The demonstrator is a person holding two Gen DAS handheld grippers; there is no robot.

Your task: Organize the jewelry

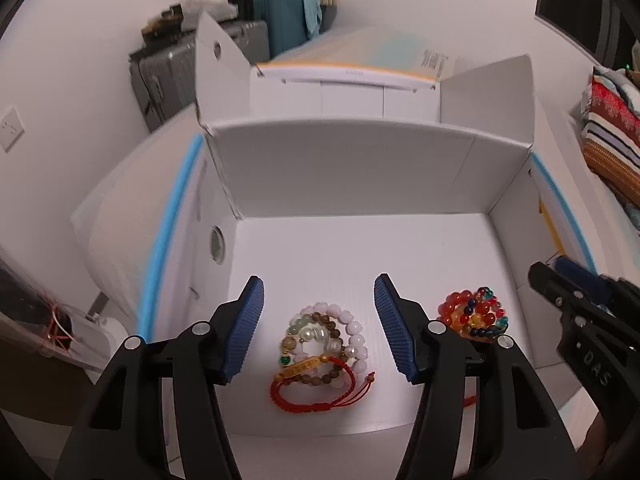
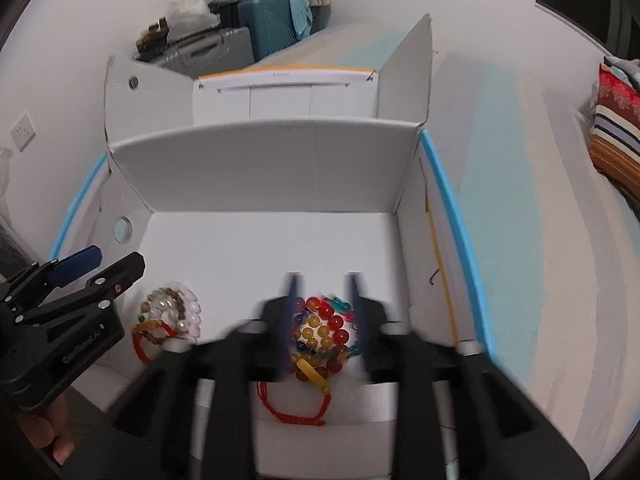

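- Inside the open white box (image 1: pixel 360 248), on its floor, lie two heaps of bracelets: a pale bead heap (image 1: pixel 324 340) with a red cord bracelet (image 1: pixel 308 396) at its near edge, and beside it a red-and-amber bead heap (image 2: pixel 320 332).
- Left tongs (image 1: pixel 319 328): wide open, blue pads on either side of the pale heap, not touching it; nothing gripped.
- Right tongs (image 2: pixel 323 316): partly open, astride the red-and-amber heap. Fingers are blurred, but no pad appears to press on the beads; nothing gripped.
- Judgement: both heaps seem set down in the box, so the step in hand looks like a release. To do it well, keep the jaws spread and lift straight up, so no pad snags a cord or drags a strand.
- Watch the second red cord (image 2: pixel 292 404) trailing toward the near edge; it could catch.
- Count: two heaps, two tongs, one box. Strands per heap cannot be counted; they overlap.
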